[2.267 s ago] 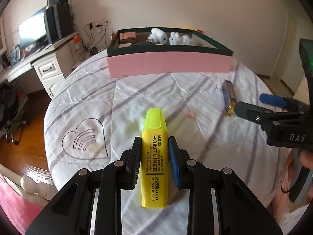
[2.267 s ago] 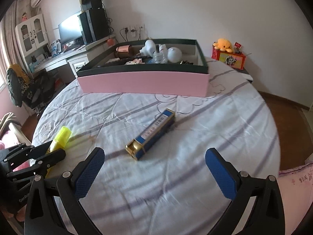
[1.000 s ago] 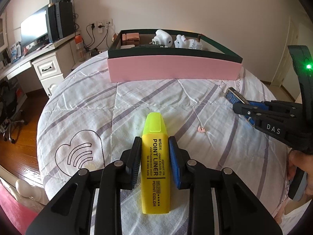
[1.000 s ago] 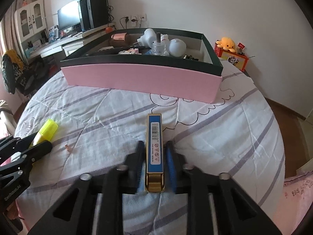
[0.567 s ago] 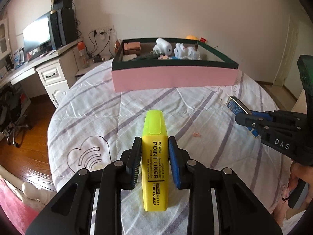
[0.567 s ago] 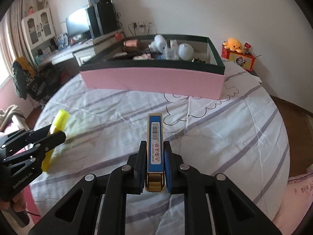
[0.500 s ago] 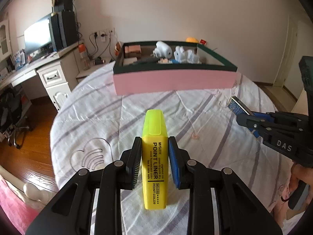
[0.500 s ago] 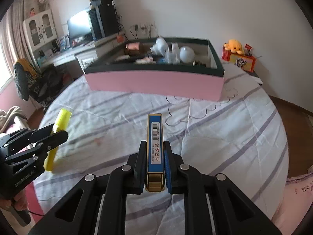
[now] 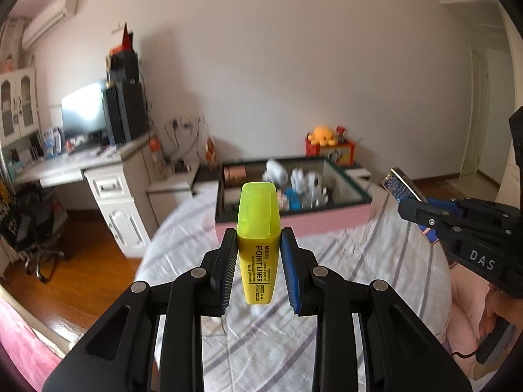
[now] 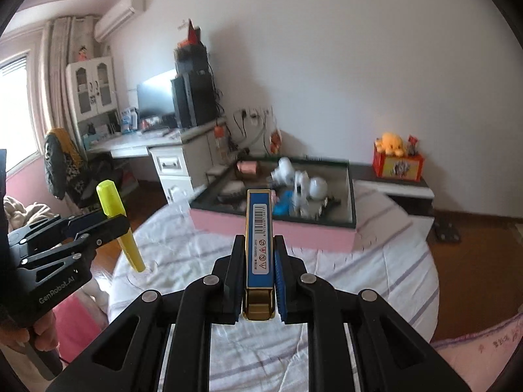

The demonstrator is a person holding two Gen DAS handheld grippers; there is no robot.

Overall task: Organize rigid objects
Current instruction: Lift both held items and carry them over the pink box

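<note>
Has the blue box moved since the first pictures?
Yes. The blue box lay on the bed before; now the right gripper holds it lifted, nearer the pink tray.

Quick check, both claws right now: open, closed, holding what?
Left claw: closed on the yellow highlighter, held off the bed.
Right claw: closed on the slim blue and gold box, also lifted.

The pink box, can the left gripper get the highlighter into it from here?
Probably yes. The left gripper, jaws shut on the highlighter, is raised above the bed with the pink box open-topped straight ahead; nothing lies between.
</note>
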